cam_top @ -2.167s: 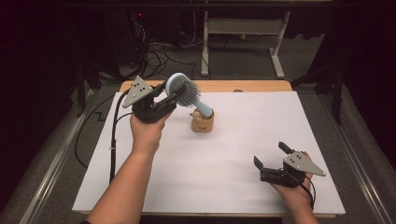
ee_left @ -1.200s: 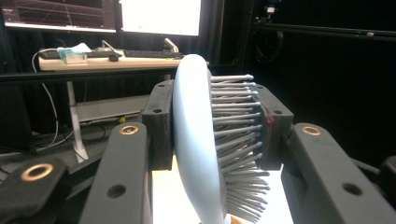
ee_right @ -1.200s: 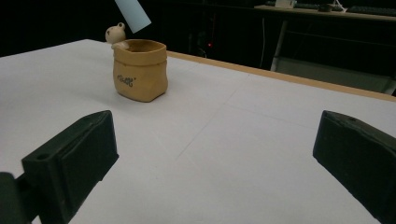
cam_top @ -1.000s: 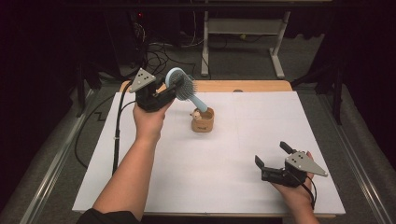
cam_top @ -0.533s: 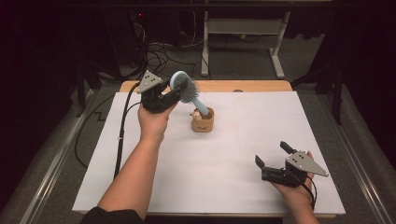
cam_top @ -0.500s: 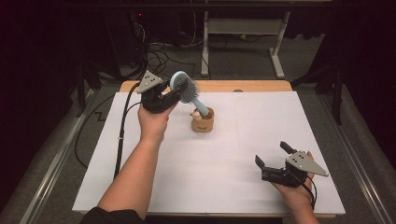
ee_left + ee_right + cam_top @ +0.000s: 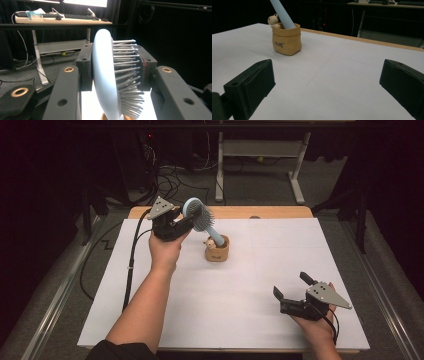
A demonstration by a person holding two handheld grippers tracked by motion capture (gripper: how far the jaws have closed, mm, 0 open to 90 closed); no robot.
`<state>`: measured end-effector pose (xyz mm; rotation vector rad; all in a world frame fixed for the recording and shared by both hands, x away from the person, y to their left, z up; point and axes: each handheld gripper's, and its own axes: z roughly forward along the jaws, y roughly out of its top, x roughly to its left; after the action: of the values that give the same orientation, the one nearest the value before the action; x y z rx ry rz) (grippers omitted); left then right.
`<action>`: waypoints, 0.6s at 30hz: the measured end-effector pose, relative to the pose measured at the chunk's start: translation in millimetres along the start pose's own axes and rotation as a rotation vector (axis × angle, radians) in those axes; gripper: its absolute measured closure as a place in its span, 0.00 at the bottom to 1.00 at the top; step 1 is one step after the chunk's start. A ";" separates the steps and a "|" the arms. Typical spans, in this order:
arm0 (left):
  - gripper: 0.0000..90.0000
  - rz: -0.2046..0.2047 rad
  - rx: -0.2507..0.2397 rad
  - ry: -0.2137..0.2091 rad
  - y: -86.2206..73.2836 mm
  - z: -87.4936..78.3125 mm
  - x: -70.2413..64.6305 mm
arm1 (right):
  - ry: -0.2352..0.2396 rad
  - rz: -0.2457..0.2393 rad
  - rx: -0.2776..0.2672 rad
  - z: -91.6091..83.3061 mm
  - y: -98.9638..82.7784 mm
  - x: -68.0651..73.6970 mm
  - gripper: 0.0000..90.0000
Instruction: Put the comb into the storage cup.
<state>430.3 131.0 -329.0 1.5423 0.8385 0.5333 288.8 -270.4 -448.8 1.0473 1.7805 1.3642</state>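
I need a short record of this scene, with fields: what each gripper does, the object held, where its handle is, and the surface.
left gripper: shut on the brush head, fingers on its back and on its bristles
brush: light blue, tilted, handle end inside the pot
pot: tan, upright on the table, small animal figure at its rim
right gripper: open, holds nothing, near the table's front right corner
table: white top, wooden edge at the far side
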 end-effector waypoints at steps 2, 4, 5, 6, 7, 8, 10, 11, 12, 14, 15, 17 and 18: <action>0.65 -0.006 0.001 -0.001 -0.4 1.2 0.7 | -0.001 -0.002 -0.001 -0.4 0.4 0.6 0.00; 0.65 -0.009 0.002 -0.002 -0.6 2.4 0.8 | 0.000 -0.005 -0.002 -0.4 0.5 1.2 0.00; 0.65 -0.006 0.005 -0.004 -0.6 2.8 0.7 | 0.001 -0.005 -0.001 -0.2 0.4 1.4 0.00; 0.64 -0.006 0.008 -0.006 -0.8 3.5 0.3 | 0.000 -0.005 -0.001 -0.1 0.4 1.5 0.00; 0.65 -0.006 0.009 -0.007 -1.1 4.1 0.2 | 0.000 -0.004 -0.001 -0.1 0.4 1.5 0.00; 0.65 -0.007 0.011 -0.008 -1.6 4.6 0.4 | 0.000 -0.005 0.000 0.0 0.4 1.5 0.00; 0.65 -0.012 0.009 -0.008 -1.9 5.3 0.8 | 0.001 -0.004 0.000 0.2 0.2 1.4 0.00; 0.64 -0.011 0.010 -0.008 -2.0 5.7 0.9 | 0.000 -0.004 0.000 0.2 0.2 1.3 0.00; 0.64 -0.012 0.010 -0.008 -2.1 6.0 1.1 | 0.000 -0.004 0.000 0.1 0.2 1.1 0.00; 0.64 -0.013 0.008 -0.008 -2.4 6.6 0.9 | 0.000 -0.005 -0.002 0.0 0.3 1.1 0.00; 0.64 -0.013 0.008 -0.007 -2.4 6.8 0.8 | 0.000 -0.005 -0.002 0.0 0.3 1.1 0.00; 0.64 -0.012 0.010 -0.008 -2.8 7.2 0.7 | -0.001 -0.005 -0.004 -0.2 0.3 1.1 0.00; 0.64 -0.011 0.012 -0.008 -3.1 7.4 0.6 | -0.003 -0.004 -0.004 -0.4 0.3 1.1 0.00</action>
<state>435.6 126.7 -333.2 1.5496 0.8449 0.5145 288.1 -269.6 -448.4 1.0430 1.7754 1.3628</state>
